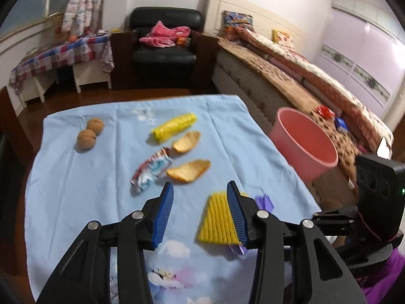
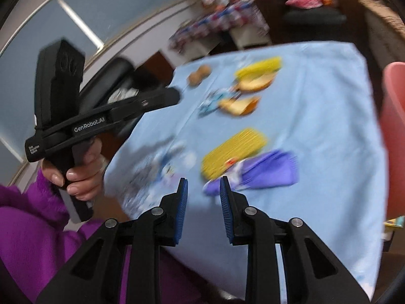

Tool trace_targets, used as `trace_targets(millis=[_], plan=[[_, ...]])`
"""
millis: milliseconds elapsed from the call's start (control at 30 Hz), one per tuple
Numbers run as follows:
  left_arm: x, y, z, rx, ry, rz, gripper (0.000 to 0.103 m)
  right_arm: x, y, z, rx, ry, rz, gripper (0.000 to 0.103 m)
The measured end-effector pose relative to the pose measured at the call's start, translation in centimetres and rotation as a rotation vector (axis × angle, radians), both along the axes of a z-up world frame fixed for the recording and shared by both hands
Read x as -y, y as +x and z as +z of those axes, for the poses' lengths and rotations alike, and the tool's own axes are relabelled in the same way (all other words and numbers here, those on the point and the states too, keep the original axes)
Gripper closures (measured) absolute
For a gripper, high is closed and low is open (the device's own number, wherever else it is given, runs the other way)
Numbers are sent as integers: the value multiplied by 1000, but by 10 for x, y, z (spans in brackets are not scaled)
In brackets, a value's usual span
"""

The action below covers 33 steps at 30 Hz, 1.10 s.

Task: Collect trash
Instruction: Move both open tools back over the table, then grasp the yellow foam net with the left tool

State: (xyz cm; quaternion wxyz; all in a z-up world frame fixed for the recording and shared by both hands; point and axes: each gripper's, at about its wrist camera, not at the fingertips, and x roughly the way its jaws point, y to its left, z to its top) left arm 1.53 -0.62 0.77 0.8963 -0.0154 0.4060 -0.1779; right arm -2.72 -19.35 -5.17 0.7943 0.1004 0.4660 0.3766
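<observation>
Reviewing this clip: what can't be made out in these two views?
- Purple wrapper: left wrist view, mostly hidden behind the left claw.
- Table items, such as the walnuts: right wrist view, smeared by motion blur.
- Pink bucket: right wrist view, cut off by the right edge.
- Bucket contents: left wrist view, bottom hidden by its near wall.

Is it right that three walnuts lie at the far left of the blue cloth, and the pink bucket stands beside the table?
Not quite: the left wrist view shows two walnuts, not three. They lie at the far left of the blue cloth, and the pink bucket stands beside the table.
</observation>
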Motion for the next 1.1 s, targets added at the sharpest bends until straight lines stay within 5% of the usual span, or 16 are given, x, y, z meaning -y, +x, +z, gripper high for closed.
trace_targets(millis=[300,400,600,900,1100], plan=[[-10,-6,-17,-20,-15,3,60,-49,8,-27,-96,16,129,76],[-15,-4,-19,-25,-26,9,60,-38,16,-33,-103,-18,53,76],[-11,2,-27,-55,-47,-9,58,19,24,-19,31,-202,-247,76],[27,15,-36,-119,-86,-88,57,46,9,-12,102,-209,-374,76],[56,33,-56,-302,-134,-64,57,54,-12,-14,117,-208,-438,76]])
